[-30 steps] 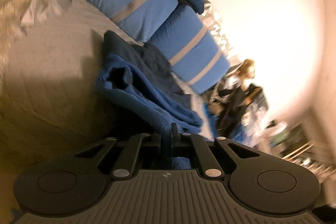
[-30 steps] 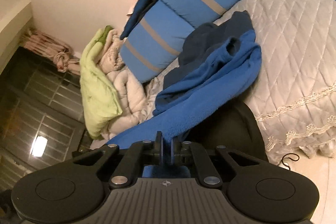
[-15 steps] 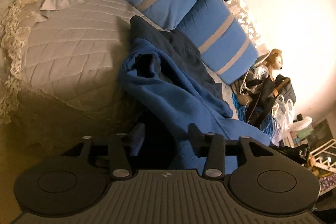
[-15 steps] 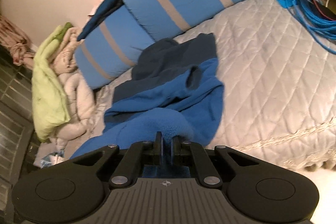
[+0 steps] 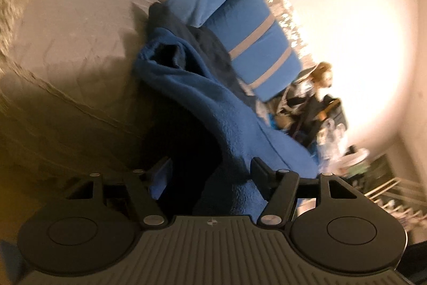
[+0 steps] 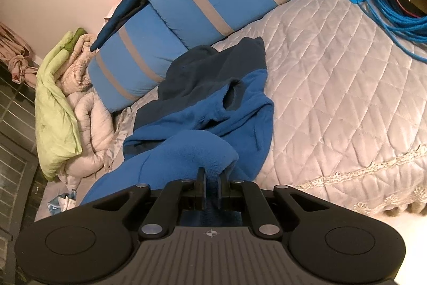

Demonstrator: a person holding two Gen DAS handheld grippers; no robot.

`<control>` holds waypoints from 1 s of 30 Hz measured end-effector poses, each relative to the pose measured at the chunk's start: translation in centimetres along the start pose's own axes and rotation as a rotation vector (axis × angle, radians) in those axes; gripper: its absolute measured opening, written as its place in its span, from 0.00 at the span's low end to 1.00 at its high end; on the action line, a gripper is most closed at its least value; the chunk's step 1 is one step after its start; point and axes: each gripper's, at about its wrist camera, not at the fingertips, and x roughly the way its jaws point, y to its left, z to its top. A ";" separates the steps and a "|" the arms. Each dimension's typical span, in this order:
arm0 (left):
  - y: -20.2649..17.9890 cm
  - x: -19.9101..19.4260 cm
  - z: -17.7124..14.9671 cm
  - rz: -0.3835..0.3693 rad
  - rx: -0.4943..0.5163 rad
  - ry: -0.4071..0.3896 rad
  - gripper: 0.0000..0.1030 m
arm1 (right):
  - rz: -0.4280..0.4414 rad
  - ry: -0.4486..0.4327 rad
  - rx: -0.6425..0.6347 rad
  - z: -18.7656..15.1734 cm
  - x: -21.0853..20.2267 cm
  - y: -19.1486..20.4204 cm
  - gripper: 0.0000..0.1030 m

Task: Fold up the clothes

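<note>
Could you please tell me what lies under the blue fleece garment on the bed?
The blue fleece garment rests on the pale quilted bedspread. Whatever lies beneath its bunched folds is covered.

Left grip let go, fleece lowered

My left gripper (image 5: 210,170), clamped a second ago, is opening around the blue fleece (image 5: 234,140); the fleece held by my right gripper (image 6: 212,184) now spreads flatter on the quilted bedspread (image 6: 347,87).

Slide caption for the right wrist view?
Right gripper pinching blue fleece garment over quilted bedspread.
</note>
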 end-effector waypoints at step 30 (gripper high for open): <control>-1.3 -0.3 0.5 -0.080 -0.019 -0.013 0.17 | 0.377 0.192 0.014 -7.6 6.6 -5.9 0.34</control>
